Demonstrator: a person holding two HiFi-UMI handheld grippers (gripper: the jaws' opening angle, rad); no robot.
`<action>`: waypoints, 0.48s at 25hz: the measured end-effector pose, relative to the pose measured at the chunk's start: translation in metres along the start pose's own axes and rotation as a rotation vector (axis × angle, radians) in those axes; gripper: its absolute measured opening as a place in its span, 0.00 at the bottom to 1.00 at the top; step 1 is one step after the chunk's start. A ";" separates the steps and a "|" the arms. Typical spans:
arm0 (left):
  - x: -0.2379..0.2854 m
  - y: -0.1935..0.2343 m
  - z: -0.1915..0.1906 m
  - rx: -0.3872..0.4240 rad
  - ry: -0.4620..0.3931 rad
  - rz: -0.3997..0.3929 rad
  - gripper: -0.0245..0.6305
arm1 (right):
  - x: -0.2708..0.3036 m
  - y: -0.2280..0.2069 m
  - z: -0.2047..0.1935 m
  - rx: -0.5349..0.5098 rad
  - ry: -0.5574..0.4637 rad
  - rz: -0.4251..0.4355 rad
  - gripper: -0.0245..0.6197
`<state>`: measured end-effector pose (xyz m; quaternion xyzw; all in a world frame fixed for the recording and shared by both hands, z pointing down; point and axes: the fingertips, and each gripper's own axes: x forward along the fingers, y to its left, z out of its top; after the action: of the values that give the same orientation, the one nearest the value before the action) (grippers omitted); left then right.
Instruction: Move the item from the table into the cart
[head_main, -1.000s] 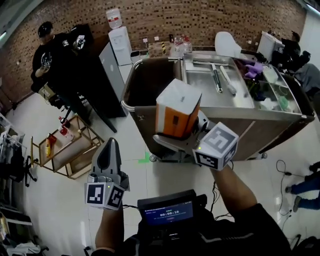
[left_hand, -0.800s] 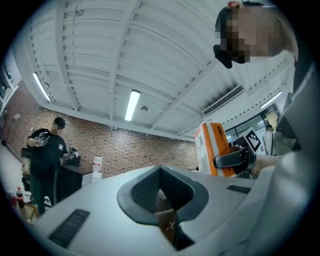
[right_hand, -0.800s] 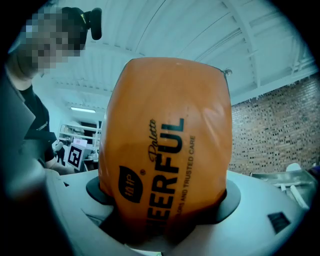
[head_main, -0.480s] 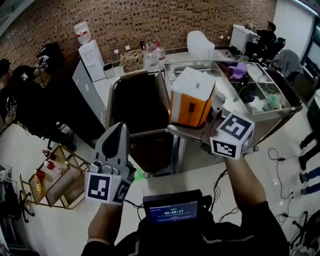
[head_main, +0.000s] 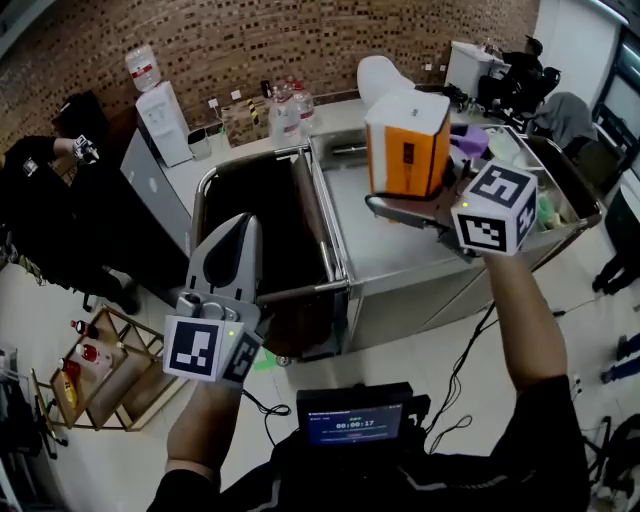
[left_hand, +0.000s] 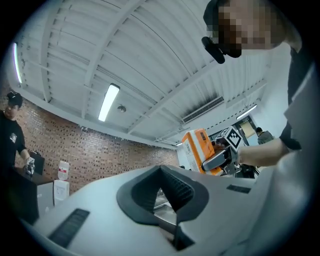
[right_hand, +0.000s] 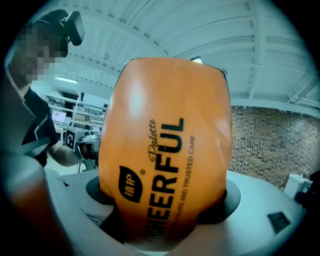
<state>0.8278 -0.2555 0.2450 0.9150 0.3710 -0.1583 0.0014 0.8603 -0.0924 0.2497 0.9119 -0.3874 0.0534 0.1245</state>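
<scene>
**Box to be set down in the cart**

The orange box (head_main: 405, 145) is held upright in the right gripper (head_main: 404, 200), whose jaws stand wide and press on its sides, above the steel tray (head_main: 372, 255) of the cart (head_main: 300, 292). It should be lowered level until its base rests on the tray, and only then released. The left gripper (head_main: 240, 228) is closed and empty, over the dark bin (head_main: 250, 200); it is best kept aside.

2 grippers: left gripper (head_main: 240, 224), right gripper (head_main: 392, 196). 1 orange-and-white tissue pack (head_main: 405, 140). 1 steel cart (head_main: 302, 291). 1 water dispenser (head_main: 160, 118). 1 wooden rack (head_main: 122, 372).
</scene>
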 end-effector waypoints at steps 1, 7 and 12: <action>0.009 -0.002 -0.002 -0.008 0.007 0.006 0.05 | -0.003 -0.013 -0.002 -0.026 0.028 0.007 0.67; 0.065 0.001 -0.023 0.027 0.063 0.044 0.05 | 0.013 -0.090 -0.032 -0.164 0.222 0.093 0.67; 0.095 0.024 -0.040 0.042 0.093 0.039 0.05 | 0.053 -0.137 -0.074 -0.243 0.437 0.142 0.67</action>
<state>0.9198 -0.2043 0.2527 0.9282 0.3496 -0.1232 -0.0322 0.9958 -0.0183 0.3057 0.8275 -0.4179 0.2108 0.3100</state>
